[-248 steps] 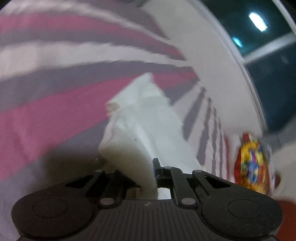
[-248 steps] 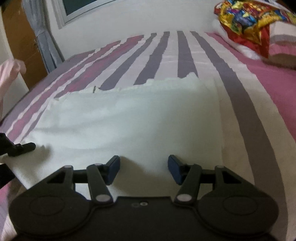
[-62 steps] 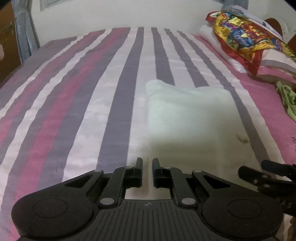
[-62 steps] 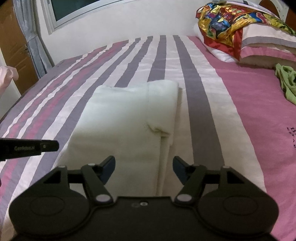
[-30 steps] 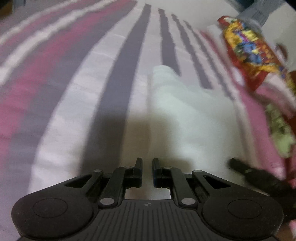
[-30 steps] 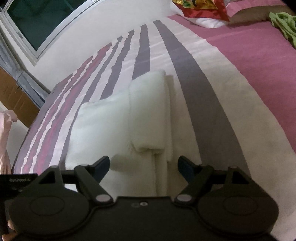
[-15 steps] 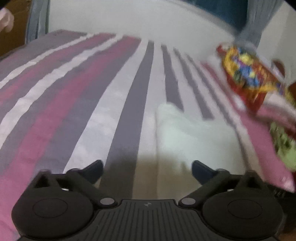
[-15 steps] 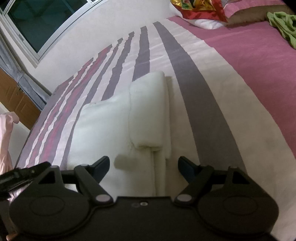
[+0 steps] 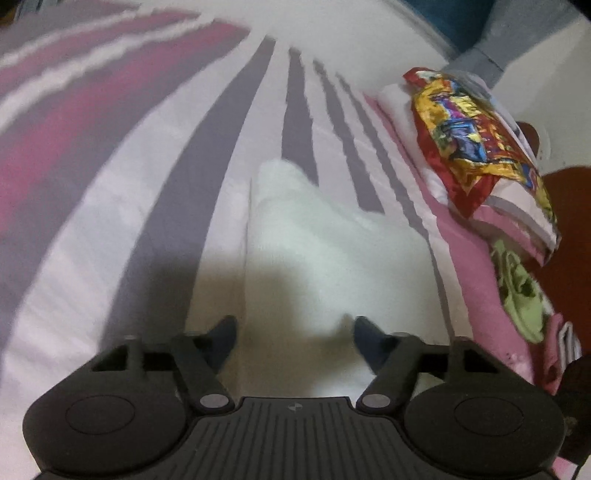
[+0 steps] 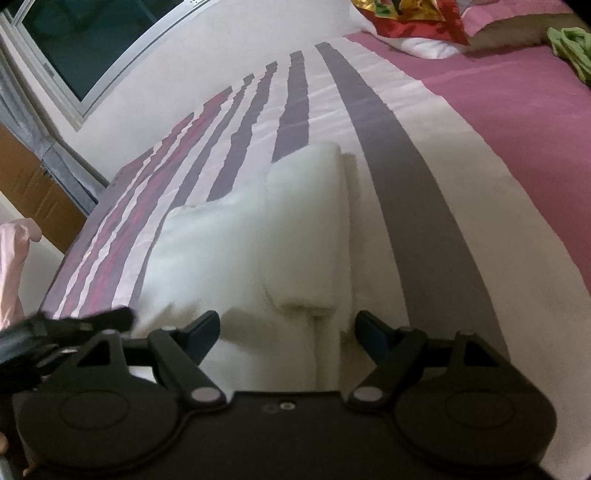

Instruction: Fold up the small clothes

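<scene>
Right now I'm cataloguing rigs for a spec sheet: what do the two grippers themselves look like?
Both are matte black plastic. The left gripper has a ribbed central housing with a small round emblem, two large round discs at its sides, and silver pivot pins on angled link arms. The right gripper has a smooth housing with small holes. The jaws carry dark blue pads. No cables or sleeves show.

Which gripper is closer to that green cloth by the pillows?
Probably right. The green cloth lies off to the right of the left gripper; the right gripper stands on that side.

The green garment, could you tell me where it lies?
The green garment lies crumpled at the right wrist view's far right on the bedspread's pink band, beside the pillows.
</scene>
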